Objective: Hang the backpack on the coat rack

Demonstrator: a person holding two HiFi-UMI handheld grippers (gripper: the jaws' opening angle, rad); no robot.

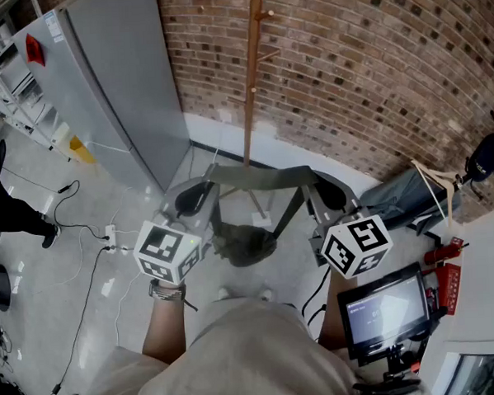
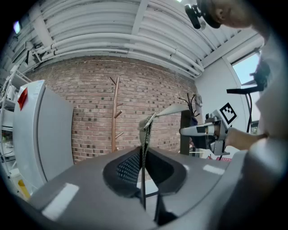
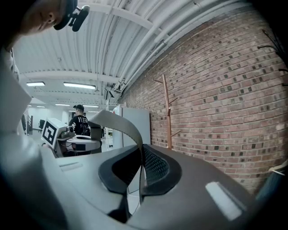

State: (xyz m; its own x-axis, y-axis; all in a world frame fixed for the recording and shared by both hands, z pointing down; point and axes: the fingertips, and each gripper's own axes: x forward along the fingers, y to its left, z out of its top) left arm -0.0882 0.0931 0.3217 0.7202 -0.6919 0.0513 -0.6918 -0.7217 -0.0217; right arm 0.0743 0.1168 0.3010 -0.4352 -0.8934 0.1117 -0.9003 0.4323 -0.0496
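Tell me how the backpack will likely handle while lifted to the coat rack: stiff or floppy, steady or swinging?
Probably floppy: the backpack sags in a slumped bundle below its strap. Likely to swing: it hangs free from that strap, pinched only by the left gripper and right gripper. Perhaps light: the strap runs nearly straight between them.

Looking down at floor (image 1: 123, 199), pale grey and glossy. Carrying coat rack (image 1: 252, 93), standing near the brick wall's skirting at top centre. Carrying grey cabinet (image 1: 109, 92) to the L of it, w/ yellow obj. (image 1: 81, 149) lying at its L foot. Bearing black cables (image 1: 81, 304) trailing across L side, meeting white power strip (image 1: 110, 235). Holding grey bag (image 1: 393, 197) by wall at R, and person's shoe (image 1: 49, 237) at far L.
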